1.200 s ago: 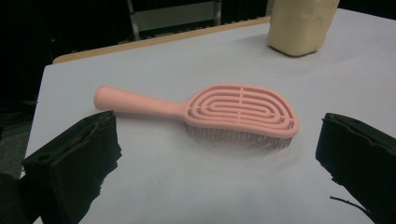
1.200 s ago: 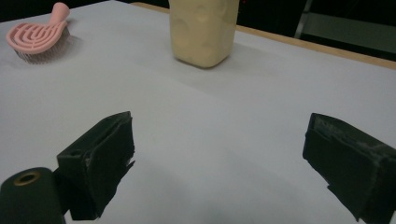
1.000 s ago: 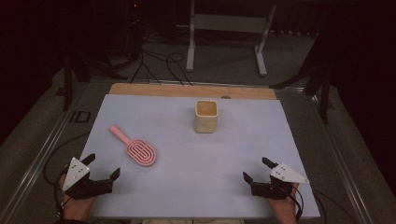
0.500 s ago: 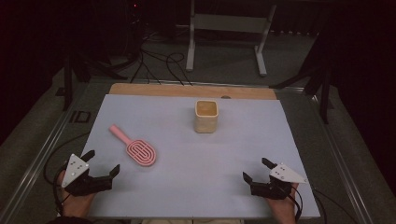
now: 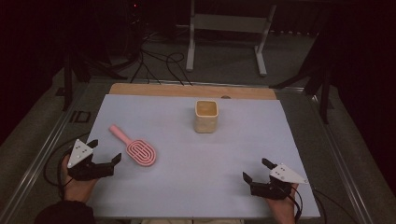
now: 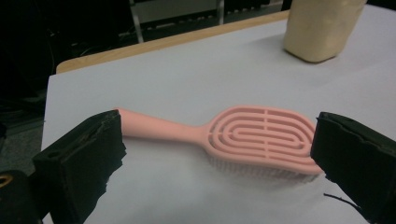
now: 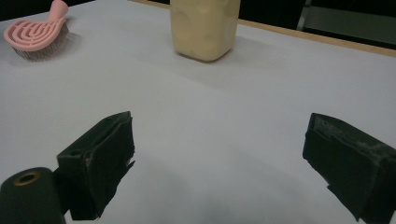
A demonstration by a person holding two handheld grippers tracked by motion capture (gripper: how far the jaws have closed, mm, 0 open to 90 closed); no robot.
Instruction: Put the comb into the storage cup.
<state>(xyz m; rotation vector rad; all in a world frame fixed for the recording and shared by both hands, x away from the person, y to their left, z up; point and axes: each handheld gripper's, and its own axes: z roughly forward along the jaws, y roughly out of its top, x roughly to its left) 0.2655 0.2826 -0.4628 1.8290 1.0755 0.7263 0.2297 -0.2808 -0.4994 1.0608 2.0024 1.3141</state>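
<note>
While both grippers' jaws gape empty, the pink brush (image 5: 139, 150) lies near the left gripper (image 5: 103, 152).

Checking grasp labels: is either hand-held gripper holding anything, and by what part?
Nothing held. Left hand-held gripper is open facing the pink brush, not touching; right hand-held gripper open over bare sheet.

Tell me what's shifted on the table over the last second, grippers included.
The left gripper has moved forward and inward toward the pink hairbrush, jaws open, and its own view now has the brush framed between them, not yet gripped. The right gripper stayed near the front edge, open and empty. The brush and the cream cup have not moved.
</note>
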